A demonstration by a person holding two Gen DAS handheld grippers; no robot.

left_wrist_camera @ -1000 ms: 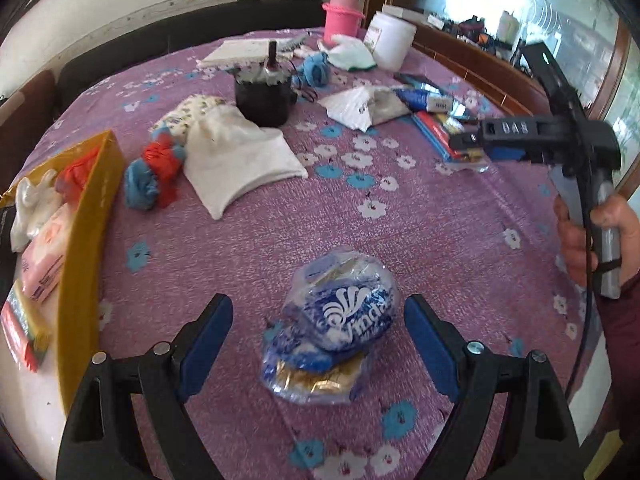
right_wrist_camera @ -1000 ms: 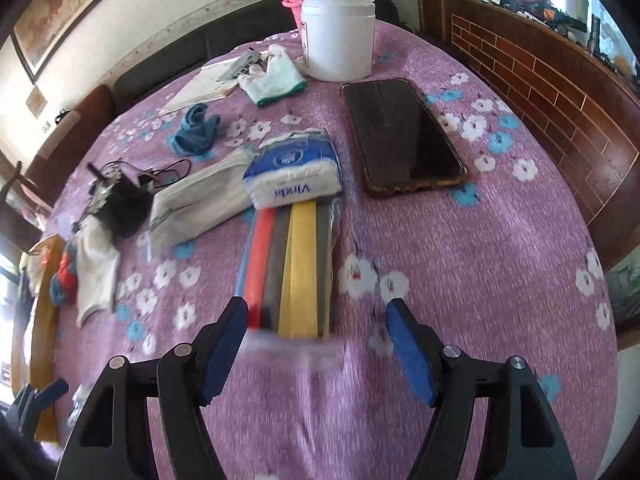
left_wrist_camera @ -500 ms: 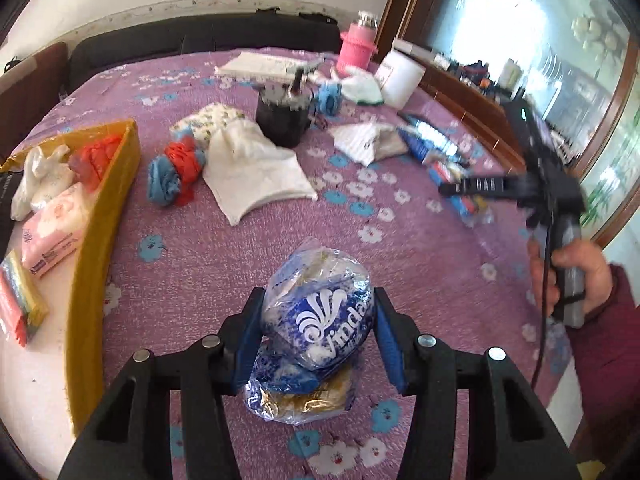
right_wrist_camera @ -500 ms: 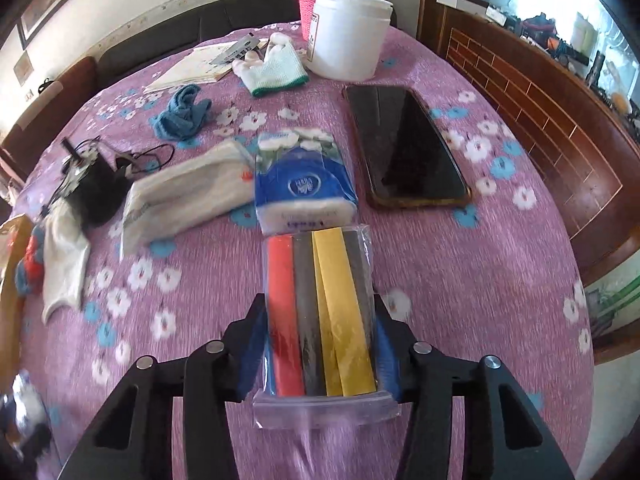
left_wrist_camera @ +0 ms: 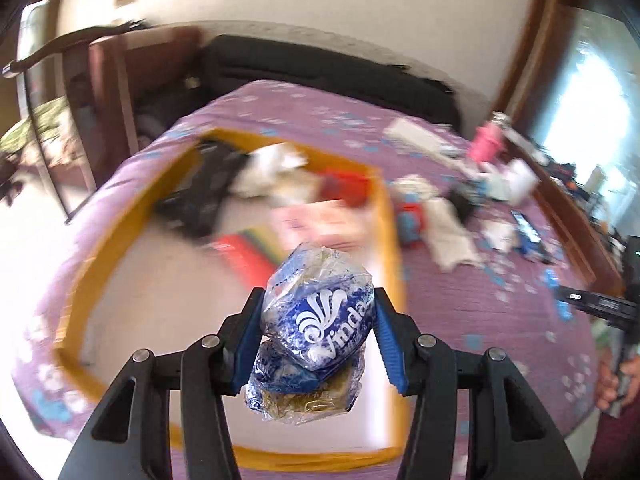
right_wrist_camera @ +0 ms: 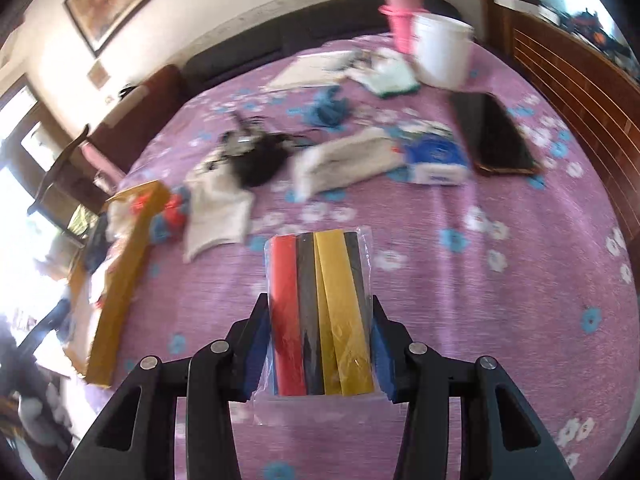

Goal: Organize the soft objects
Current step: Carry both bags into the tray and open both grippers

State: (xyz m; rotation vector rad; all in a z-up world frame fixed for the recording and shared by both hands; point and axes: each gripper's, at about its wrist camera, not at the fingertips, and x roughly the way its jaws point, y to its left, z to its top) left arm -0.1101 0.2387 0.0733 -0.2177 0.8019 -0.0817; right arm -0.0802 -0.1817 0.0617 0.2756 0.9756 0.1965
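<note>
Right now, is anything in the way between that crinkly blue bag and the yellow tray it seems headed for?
Nothing visible blocks it. The left hand-held gripper holds the blue bag above the yellow tray, whose near floor looks bare. The items already inside, a black thing and a colourful pack, lie toward its far end.

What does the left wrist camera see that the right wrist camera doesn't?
Only the left wrist view shows the left gripper shut on a crumpled blue tissue bag, above the open inside of the yellow tray.

Only the right wrist view shows the right gripper shut on a clear pack of coloured strips, plus a dark phone.

Both share the purple flowered tablecloth, pink bottle and white tub.
</note>
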